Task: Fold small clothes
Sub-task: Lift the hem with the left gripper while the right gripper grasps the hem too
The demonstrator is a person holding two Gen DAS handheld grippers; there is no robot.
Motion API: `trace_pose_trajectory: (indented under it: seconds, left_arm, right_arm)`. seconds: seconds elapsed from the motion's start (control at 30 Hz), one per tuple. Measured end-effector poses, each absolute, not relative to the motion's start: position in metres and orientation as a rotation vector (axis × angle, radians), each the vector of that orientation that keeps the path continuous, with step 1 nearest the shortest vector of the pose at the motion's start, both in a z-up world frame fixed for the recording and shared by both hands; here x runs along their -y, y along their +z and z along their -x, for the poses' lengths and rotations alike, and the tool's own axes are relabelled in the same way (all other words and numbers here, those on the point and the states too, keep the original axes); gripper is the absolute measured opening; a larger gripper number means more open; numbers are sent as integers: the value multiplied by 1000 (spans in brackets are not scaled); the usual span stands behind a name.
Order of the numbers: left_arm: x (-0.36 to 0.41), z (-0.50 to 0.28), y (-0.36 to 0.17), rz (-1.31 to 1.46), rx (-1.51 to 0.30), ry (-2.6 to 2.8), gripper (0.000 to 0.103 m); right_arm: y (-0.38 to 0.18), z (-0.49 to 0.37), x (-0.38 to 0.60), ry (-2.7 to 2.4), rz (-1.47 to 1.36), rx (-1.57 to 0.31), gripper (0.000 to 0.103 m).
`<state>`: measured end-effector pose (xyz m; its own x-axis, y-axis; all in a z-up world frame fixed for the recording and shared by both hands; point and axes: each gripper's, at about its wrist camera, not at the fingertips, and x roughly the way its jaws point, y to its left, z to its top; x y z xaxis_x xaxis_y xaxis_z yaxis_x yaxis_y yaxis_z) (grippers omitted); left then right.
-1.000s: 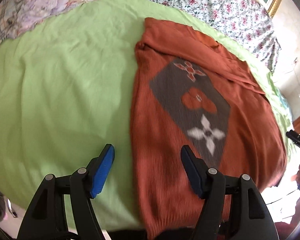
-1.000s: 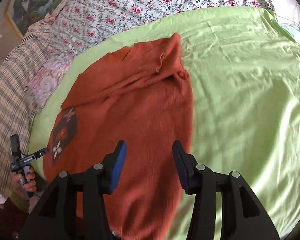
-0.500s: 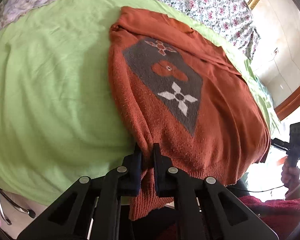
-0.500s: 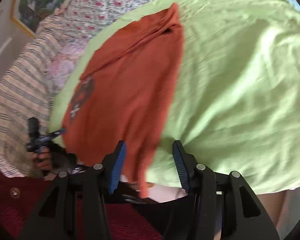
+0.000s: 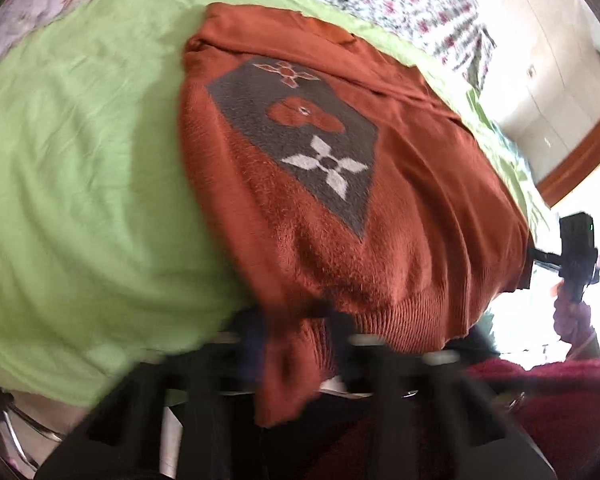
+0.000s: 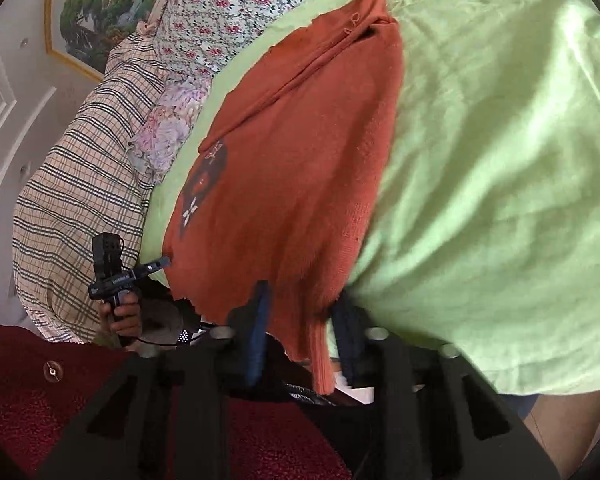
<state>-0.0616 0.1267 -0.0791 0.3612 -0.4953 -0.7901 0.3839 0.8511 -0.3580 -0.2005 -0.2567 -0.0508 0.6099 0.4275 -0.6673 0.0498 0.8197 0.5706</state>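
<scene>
A rust-orange knit sweater with a grey diamond patch of flower shapes lies on a green bedsheet; it also shows in the right wrist view. Its ribbed hem hangs over the bed's near edge. My left gripper is blurred and stands around the hem's left corner, with cloth between the fingers. My right gripper has its blue-padded fingers apart around the hem's right corner, with a gap on both sides of the cloth.
Floral bedding and a plaid pillow lie at the bed's far side. A framed painting hangs on the wall. The person's dark red garment fills the near foreground.
Both grippers dropped from above the sweater to its hem at the bed's edge. The left closed on the hem corner half a second ago and is now blurred by motion. The right drew closer to its corner.
</scene>
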Motion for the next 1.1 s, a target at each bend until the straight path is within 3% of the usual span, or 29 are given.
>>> trace_pose_trajectory:
  seconds: [0.13, 0.5, 0.77, 1.1]
  left_arm:
    - [-134, 65, -69, 141, -1024, -551, 6]
    - [-154, 43, 23, 311, -735, -541, 5]
    - [-142, -26, 45, 343, -637, -475, 4]
    - [-115, -142, 46, 314, -650, -378, 3]
  right_arm:
    - [-47, 199, 254, 258, -599, -881, 7]
    - [26, 185, 272, 336, -674, -599, 7]
    - [54, 128, 293, 238, -627, -535, 7]
    - [77, 25, 336, 1, -508, -549, 7]
